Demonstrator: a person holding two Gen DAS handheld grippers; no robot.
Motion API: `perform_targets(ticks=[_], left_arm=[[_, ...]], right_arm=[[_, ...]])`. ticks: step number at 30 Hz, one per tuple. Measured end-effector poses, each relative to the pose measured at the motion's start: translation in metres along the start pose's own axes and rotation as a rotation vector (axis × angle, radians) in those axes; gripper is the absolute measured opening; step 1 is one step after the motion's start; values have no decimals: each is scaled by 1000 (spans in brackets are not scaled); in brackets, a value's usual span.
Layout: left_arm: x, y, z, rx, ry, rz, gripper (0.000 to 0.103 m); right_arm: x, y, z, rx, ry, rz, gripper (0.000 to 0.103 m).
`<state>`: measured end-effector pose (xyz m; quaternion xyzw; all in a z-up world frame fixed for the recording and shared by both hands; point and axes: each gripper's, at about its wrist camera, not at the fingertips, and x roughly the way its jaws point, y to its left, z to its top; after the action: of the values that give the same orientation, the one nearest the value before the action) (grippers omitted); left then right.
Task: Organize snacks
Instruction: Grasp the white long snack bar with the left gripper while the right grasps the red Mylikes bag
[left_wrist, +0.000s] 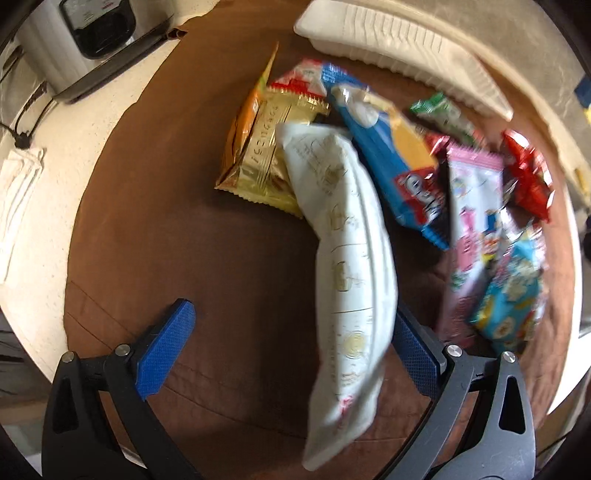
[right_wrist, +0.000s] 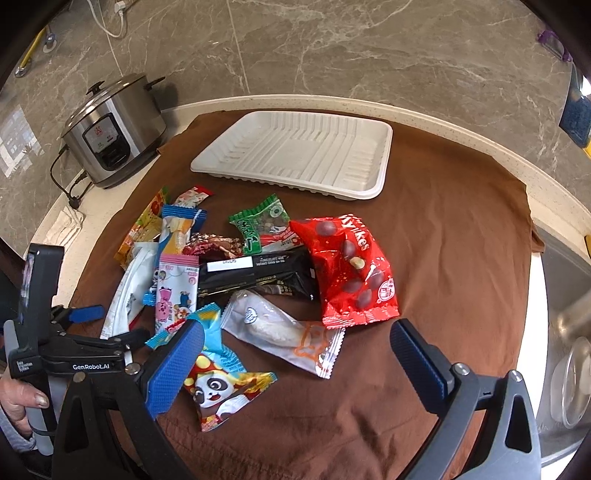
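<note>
While the left gripper stands wide open in the left wrist view, a long white packet runs straight out between its blue pads, its near end low between the arms and its far end up against a gold wrapper in the heap of snacks. The packet's long axis lies along the fingers, not across them, and it sits hard by the right-hand pad, with a wide gap to the other pad; whether it touches that pad is too blurred to tell. Nothing is clamped. Beyond the heap, the white tray lies at the far edge of the brown cloth.

From the right wrist view, the right gripper is also spread wide and holds nothing. A clear packet with orange print lies between its pads, slanted across the gap, and a panda packet is partly behind the left-hand pad. The white packet shows at the cloth's left edge, just beside the left tool's tip, well off from the right one. The tray looks empty at the cloth's far edge, so sorting seems barely begun. I judge the left hand nearer that packet; closing would pinch it across its narrow width.
</note>
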<state>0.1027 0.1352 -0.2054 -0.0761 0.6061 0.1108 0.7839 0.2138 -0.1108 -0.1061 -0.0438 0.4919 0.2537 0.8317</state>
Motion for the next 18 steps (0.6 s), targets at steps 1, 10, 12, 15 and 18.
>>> perform_targets(ticks=[1,10,12,15,18], left_arm=[[0,-2,0,7,-8,2,103],[-6,-8,-18,-33,-136,19,103],[-7,-4,-24,-27,-163,21,103],[-9,-6,-29,-22,-173,21,103],[-14,-1,-32,-7,-161,17,103]], right_arm=[[2,-2,1,1,2,-3,103],[25,-17,17,-22,3,-31,103],[32,-22,22,-31,8,-38,103],[42,-25,29,-54,21,-39,103],[55,-29,34,-89,51,-15,93]])
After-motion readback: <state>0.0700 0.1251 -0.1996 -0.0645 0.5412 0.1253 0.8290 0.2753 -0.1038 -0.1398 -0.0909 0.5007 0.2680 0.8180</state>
